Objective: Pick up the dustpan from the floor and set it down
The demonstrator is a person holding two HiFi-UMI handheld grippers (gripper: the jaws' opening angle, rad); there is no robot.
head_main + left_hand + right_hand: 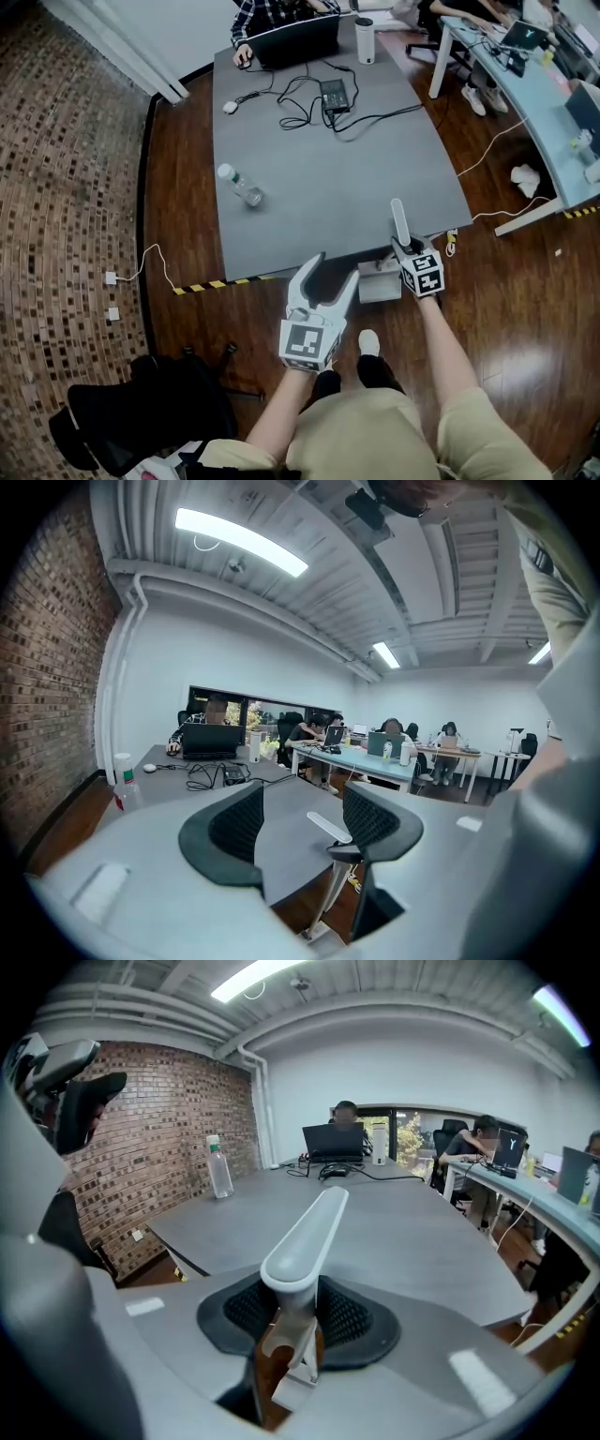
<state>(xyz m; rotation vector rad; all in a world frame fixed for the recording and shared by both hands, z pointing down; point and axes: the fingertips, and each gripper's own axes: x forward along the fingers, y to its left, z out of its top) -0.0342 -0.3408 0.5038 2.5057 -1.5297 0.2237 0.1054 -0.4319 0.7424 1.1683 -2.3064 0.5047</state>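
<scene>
Right tool (298, 1305) is clamped on the handle of the dustpan (380, 281), and the handle tilts up over the desk (328, 187). The pan hangs low by the desk's near edge, possibly touching the floor (506, 300); the view is poor. Left tool (336, 272) has its jaws apart and empty, just left of the dustpan.

We see a long grey table (337, 187) running away from us. A clear water bottle (242, 185) stands on its left part, well apart from everything else. At the far end we find a black laptop (298, 39), a white mouse (231, 107), a power brick (335, 94) among tangled cables, and a white tumbler (365, 40). A black chair (141, 408) stands near left, and a pale blue desk (525, 103) far right.
</scene>
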